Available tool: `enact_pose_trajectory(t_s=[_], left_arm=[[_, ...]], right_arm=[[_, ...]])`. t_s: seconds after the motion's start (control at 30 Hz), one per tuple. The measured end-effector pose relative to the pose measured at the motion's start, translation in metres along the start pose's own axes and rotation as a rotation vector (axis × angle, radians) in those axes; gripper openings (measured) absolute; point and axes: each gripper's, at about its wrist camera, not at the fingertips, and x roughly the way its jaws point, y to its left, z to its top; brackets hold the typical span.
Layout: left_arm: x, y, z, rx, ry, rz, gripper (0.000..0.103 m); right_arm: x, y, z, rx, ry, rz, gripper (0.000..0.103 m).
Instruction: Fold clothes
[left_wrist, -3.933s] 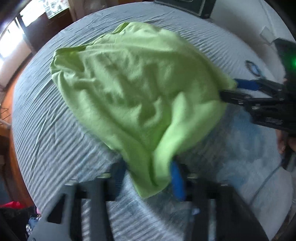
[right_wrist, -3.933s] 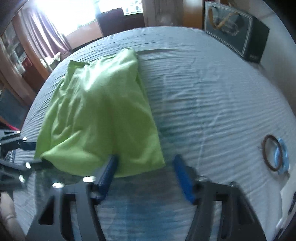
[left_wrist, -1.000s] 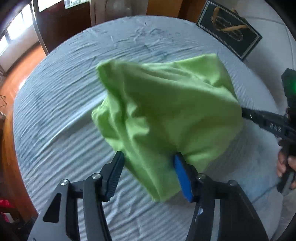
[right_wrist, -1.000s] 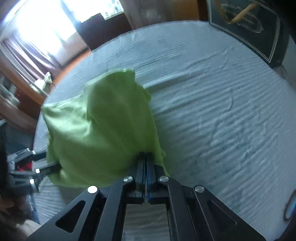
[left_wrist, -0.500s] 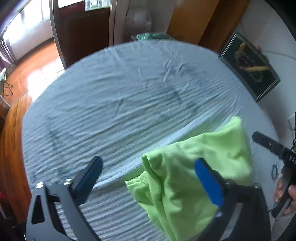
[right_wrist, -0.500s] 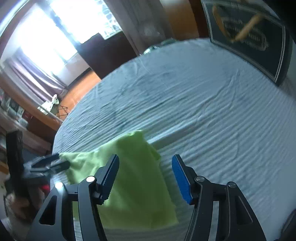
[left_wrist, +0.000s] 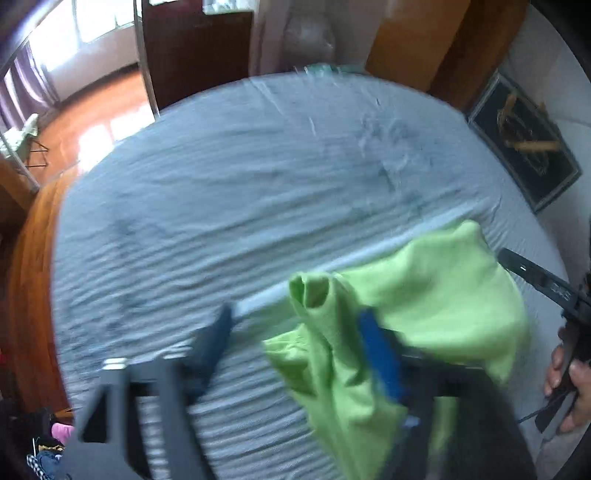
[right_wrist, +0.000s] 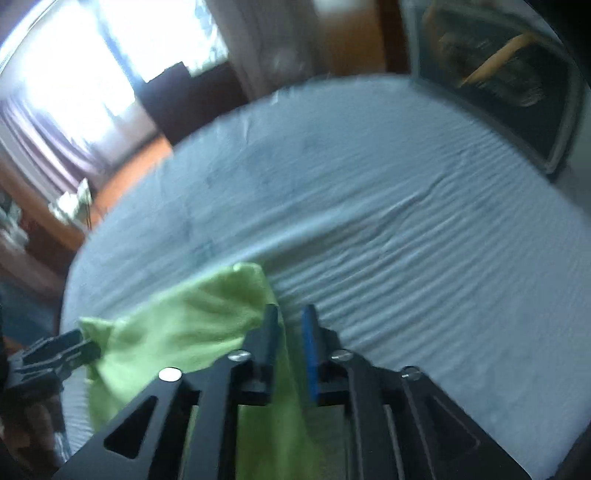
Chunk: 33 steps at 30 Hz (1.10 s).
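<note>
Lime-green garment (left_wrist: 436, 295) sits bunched on the grey bed (left_wrist: 258, 184), near edge, both views blurred. Left claw (left_wrist: 295, 332) is spread wide, cloth draped between its fingers and over the blue one, nothing pinched. Right claw (right_wrist: 290, 332) is narrowly parted, green fabric running through the gap, not clamped
</note>
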Motion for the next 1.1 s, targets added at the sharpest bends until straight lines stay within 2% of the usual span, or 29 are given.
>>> enact_pose_trajectory(t_s=[0.07,0.17,0.2,0.23,0.27,0.4,0.47,0.53,0.6,0.67,0.73,0.77,0.8,0.83,0.87,0.93,1.0,1.07,1.1], left_arm=[[-0.013,-0.003,-0.006,0.012,-0.017,-0.026,0.095],[-0.012,-0.015,-0.013,0.027,-0.003,-0.078,0.094],[-0.008,-0.018,-0.012,0.035,-0.010,-0.080,0.091],[-0.004,-0.022,-0.011,0.043,-0.017,-0.081,0.079],[0.000,-0.025,-0.010,0.051,-0.025,-0.082,0.072],[0.017,-0.039,-0.006,0.083,-0.053,-0.087,0.067],[0.029,-0.039,-0.005,0.104,-0.030,-0.024,0.065],[0.040,-0.025,-0.009,0.077,-0.002,0.013,0.064],[0.042,-0.013,-0.012,0.062,0.016,0.055,0.068],[0.035,-0.013,-0.010,0.055,0.021,0.047,0.068],[0.022,-0.015,-0.010,0.054,0.012,0.028,0.069],[0.015,-0.016,-0.012,0.057,0.005,0.014,0.073],[0.006,-0.020,-0.017,0.068,-0.002,-0.009,0.080],[-0.003,-0.023,-0.022,0.080,-0.010,-0.034,0.091],[-0.007,-0.029,-0.026,0.095,-0.008,-0.048,0.096],[-0.015,-0.039,-0.034,0.126,-0.001,-0.075,0.096],[-0.011,-0.045,-0.041,0.158,0.024,-0.069,0.095],[-0.004,-0.049,-0.048,0.180,0.061,-0.062,0.077],[0.002,-0.048,-0.051,0.179,0.092,-0.056,0.074]], right_arm=[[-0.027,0.002,-0.011,-0.003,-0.053,0.046,0.023],[-0.039,0.011,-0.028,-0.037,-0.025,0.110,0.023],[-0.042,0.013,-0.033,-0.048,-0.017,0.129,0.023],[-0.041,0.015,-0.037,-0.054,-0.012,0.134,0.022],[-0.040,0.016,-0.041,-0.059,-0.007,0.139,0.022],[-0.034,0.023,-0.050,-0.083,0.009,0.158,0.022],[-0.028,0.026,-0.054,-0.094,0.020,0.156,0.022],[-0.022,0.019,-0.056,-0.087,0.042,0.110,0.022],[-0.018,0.010,-0.060,-0.069,0.058,0.052,0.022],[-0.024,0.002,-0.061,-0.056,0.040,-0.022,0.022],[-0.037,0.000,-0.063,-0.034,0.000,0.018,0.022],[-0.043,0.004,-0.064,-0.041,-0.015,0.048,0.023],[-0.049,0.009,-0.065,-0.049,-0.029,0.077,0.023],[-0.051,0.017,-0.068,-0.072,-0.036,0.100,0.023],[-0.052,0.025,-0.070,-0.094,-0.042,0.123,0.024],[-0.049,0.034,-0.073,-0.117,-0.037,0.150,0.024],[-0.044,0.041,-0.075,-0.133,-0.030,0.163,0.024],[-0.035,0.045,-0.075,-0.142,-0.009,0.175,0.024],[-0.029,0.045,-0.077,-0.149,0.017,0.156,0.024]])
